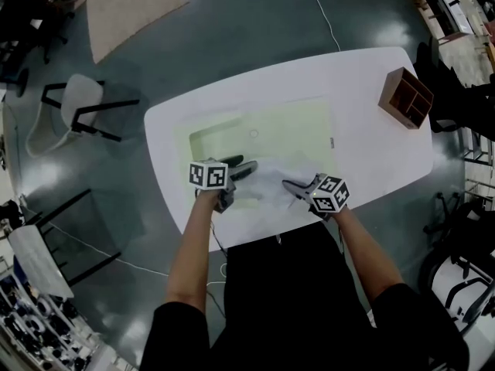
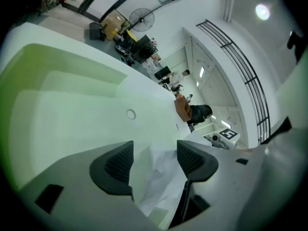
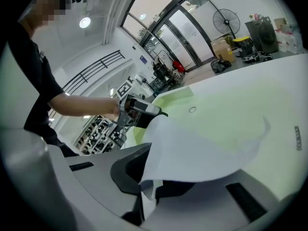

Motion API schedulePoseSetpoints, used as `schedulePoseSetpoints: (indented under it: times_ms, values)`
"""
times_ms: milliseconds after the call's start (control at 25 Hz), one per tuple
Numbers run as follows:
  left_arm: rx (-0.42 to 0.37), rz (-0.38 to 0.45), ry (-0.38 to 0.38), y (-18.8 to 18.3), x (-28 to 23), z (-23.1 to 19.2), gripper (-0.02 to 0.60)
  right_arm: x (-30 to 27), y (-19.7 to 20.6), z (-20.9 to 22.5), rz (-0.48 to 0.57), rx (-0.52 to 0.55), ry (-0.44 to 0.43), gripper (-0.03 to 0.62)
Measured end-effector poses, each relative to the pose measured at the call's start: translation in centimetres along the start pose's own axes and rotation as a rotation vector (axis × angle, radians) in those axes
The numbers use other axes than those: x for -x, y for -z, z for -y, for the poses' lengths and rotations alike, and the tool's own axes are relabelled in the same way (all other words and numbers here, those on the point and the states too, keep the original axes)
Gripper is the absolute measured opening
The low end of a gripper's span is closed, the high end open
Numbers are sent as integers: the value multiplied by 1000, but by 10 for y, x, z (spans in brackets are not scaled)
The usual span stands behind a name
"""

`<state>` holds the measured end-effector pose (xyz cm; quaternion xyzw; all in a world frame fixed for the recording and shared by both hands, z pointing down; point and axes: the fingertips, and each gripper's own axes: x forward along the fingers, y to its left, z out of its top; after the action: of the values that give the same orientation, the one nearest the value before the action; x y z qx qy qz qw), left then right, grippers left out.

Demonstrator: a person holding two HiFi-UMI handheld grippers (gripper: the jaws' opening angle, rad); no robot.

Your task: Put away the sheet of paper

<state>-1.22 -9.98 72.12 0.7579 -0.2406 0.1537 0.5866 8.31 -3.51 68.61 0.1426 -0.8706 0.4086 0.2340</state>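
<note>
- Your right gripper sits closest to its own camera, jaws closed together on a corner of the sheet of paper, which is pinched between the pads.
- From that grip, the sheet of paper lifts off the surface and billows away from you, with its far edge curling upward.
- Your left gripper has its jaws wide apart. A creased part of the paper lies in the gap between them, and as far as that view shows, neither pad presses on it.
- Seen from your head, the two grippers point toward each other over the near edge of the white table, left on one side of the crumpled paper and right on the other.
- Under the paper lies a pale green mat that covers the middle of the table. A small ring is marked on it, beyond your left jaws.
- At the table's far right corner, well apart from the paper, stands a wooden organiser with open compartments.
- Off the table, on the dark floor to your left, you have a chair with a light seat, and a rug farther off.
</note>
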Motion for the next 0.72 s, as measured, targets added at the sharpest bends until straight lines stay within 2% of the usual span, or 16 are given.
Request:
schedulePoseSetpoints:
  times_ms: [120,240,360,480,520,720]
  values:
    - [10,-66,53,5,-5,3,259,2,2,-3,4,30,1,0]
    - [86,-107,132,11,-10,8,258,5,5,-3,8,42,5,0]
    - [136,-154,216,19,-10,19,206,7,7,-1,9,42,9,0]
    - [71,-180,229,25,-10,29,131,7,9,3,5,26,19,0]
    - [30,-170,212,24,-9,30,80,6,9,5,6,16,23,0]
    - [-122,-66,105,16,6,25,51,-2,3,9,44,-77,20,0]
